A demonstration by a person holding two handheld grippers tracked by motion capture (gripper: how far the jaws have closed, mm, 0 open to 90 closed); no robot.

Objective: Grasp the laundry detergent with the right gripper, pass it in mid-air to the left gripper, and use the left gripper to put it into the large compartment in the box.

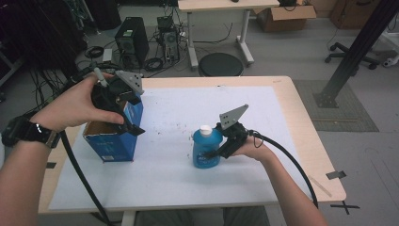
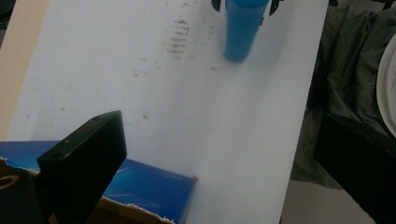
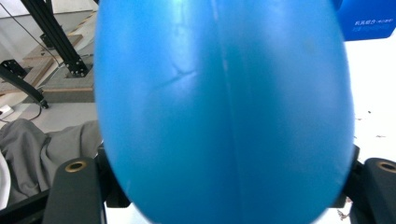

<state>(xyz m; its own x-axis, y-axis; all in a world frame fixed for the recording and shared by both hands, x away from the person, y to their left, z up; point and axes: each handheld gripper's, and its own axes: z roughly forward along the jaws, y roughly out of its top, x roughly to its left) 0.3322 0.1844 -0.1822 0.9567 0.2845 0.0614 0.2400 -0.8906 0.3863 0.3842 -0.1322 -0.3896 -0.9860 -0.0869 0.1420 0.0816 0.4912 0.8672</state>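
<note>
High view, from left to right: the left gripper sits at the open top of the blue box, its jaws spread wide, one inside the rim and one outside it. The left hand arches over it, wrist bent. Mid-table, the blue bottle stands upright on the white sheet; the right gripper reaches level from the right. Right gripper view adds that both jaws press the bottle's sides.
</note>
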